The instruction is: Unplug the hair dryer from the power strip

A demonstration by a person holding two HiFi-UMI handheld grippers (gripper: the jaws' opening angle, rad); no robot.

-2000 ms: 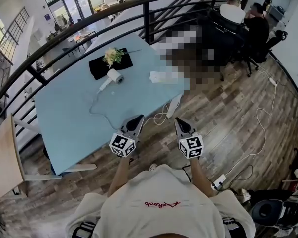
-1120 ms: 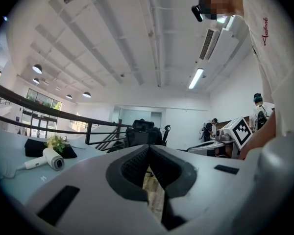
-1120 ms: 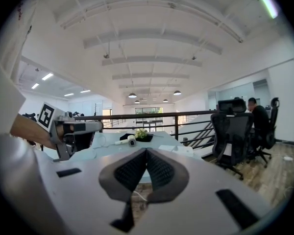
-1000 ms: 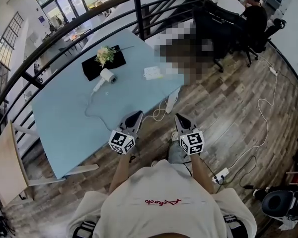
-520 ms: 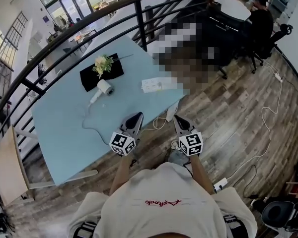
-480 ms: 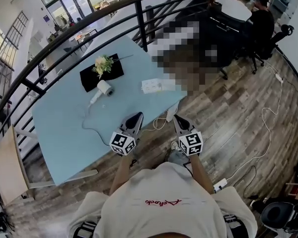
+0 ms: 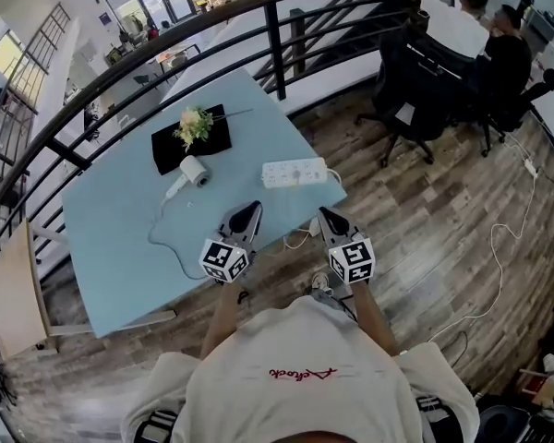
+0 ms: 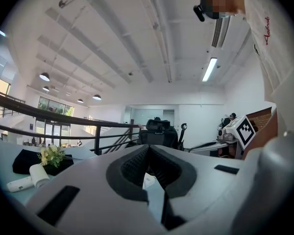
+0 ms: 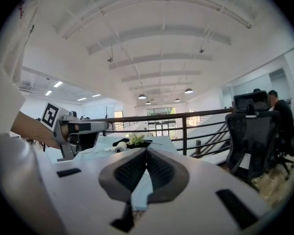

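Both pairs of jaws are pressed together with nothing between them: the left gripper (image 8: 148, 148) shows its dark ribbed pads meeting at the tips, and the right gripper (image 9: 146, 151) shows the same. From the head view the two grippers are held side by side in front of the person's chest, at the near edge of a pale blue table (image 7: 120, 229), the left one over the tabletop and the right one just past the table's corner, above the wooden floor (image 7: 425, 210). The hair dryer (image 7: 192, 172) lies on its side near the middle of the table, well apart from both grippers, with its barrel just beside a black mat (image 7: 212, 141) that carries a small bunch of flowers (image 7: 194, 124). The white power strip (image 7: 294, 173) lies flat to the right of the dryer, near the table's right edge and ahead of the right gripper. A thin white cord (image 7: 157, 240) runs from the dryer's handle, curves across the tabletop towards the near edge and passes by the left gripper; whether its plug sits in the strip cannot be made out. Beyond the table a dark curved railing (image 7: 166, 40) runs across the view, and black office chairs (image 7: 415, 90) stand on the floor to the right.
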